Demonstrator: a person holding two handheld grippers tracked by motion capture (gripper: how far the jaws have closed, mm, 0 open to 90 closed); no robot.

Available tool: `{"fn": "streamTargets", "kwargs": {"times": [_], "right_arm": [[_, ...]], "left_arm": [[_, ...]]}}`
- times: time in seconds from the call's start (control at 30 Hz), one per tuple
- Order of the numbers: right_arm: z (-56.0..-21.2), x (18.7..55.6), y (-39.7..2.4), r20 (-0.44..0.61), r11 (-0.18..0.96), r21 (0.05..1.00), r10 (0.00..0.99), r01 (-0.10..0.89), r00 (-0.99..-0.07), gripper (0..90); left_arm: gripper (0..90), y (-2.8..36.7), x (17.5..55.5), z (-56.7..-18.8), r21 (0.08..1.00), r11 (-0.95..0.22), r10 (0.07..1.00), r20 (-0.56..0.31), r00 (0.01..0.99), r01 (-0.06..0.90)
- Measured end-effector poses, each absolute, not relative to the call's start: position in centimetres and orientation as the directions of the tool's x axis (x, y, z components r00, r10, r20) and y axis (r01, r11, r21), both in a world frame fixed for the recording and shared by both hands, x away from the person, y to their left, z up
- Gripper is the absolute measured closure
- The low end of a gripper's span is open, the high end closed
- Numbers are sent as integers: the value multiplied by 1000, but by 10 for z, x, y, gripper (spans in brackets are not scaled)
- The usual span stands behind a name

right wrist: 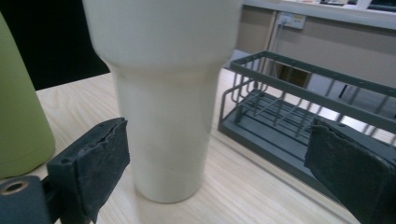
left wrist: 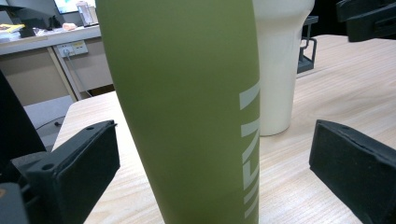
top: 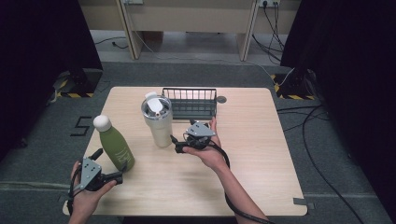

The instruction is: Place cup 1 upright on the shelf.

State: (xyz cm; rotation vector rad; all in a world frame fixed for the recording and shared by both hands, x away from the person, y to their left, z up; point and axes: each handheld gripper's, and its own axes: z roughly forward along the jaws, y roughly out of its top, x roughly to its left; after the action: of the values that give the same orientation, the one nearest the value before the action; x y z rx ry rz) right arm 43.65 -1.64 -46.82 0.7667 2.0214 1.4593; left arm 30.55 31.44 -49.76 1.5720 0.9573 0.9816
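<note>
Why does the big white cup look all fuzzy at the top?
In the right gripper view the cream tumbler stands so close that its upper part blurs, while the grey rack behind looks sharper; in the high view the tumbler is crisp, with dark corners round the lit table.

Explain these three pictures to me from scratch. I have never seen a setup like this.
There is no robot here: a person holds a hand-operated two-jaw gripper in each hand. The high view looks down on a wooden table. On it stand a green bottle, a cream tumbler with a lid, and a grey wire rack.

The other two pictures come from cameras riding on the grippers. The left gripper has its black jaws open on either side of the bottle. The right gripper is open around the tumbler. Nothing is clamped yet.
</note>
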Motion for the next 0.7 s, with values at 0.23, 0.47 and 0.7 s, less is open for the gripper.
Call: {"fn": "streamTargets", "kwargs": {"times": [0.23, 0.47, 0.7], "right_arm": [[-471, 445, -1, -67, 243, 960, 684, 141, -726, 61], [-474, 451, 14, -52, 230, 963, 665, 138, -745, 50], [-478, 455, 29, -62, 245, 960, 658, 134, -750, 49]], "left_arm": [[8, 315, 306, -497, 978, -178, 927, 130, 352, 107], [8, 315, 305, -497, 979, -177, 927, 129, 352, 106], [9, 315, 305, -497, 979, -174, 927, 127, 354, 104]]}}
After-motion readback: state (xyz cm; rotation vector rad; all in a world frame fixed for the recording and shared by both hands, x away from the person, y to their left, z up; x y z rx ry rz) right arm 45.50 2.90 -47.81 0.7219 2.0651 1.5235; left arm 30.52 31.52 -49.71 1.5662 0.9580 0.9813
